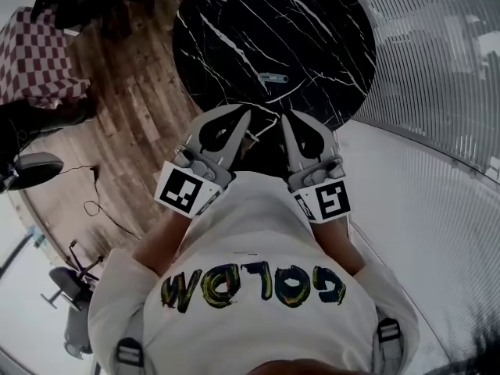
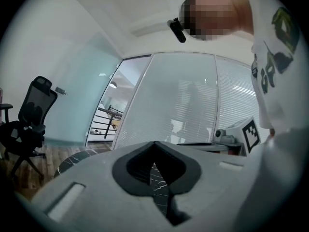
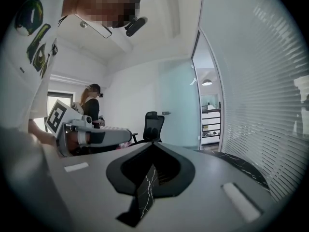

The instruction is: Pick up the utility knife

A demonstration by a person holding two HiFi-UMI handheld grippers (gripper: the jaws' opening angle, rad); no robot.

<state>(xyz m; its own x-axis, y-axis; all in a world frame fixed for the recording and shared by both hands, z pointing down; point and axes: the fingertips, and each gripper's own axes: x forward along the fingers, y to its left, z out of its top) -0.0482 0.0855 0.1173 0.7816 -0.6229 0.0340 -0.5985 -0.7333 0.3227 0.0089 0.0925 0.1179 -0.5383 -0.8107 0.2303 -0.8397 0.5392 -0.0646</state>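
Note:
The utility knife (image 1: 273, 77), small and light grey-blue, lies on the round black marble table (image 1: 312, 30) near its middle. Both grippers are held close to the person's chest at the table's near edge, short of the knife. My left gripper (image 1: 248, 114) is shut with nothing in it, and so is my right gripper (image 1: 283, 117) beside it. In the left gripper view the left gripper's (image 2: 155, 142) jaw tips meet, with marble showing through the gap behind them. The right gripper view shows the right gripper (image 3: 153, 143) the same way. Neither gripper view shows the knife.
A checkered red and white cloth (image 1: 35, 53) sits at the far left on the wooden floor (image 1: 125, 108). Glass walls with blinds (image 1: 437, 69) curve along the right. A black office chair (image 2: 29, 124) and another person (image 3: 91, 108) stand further off.

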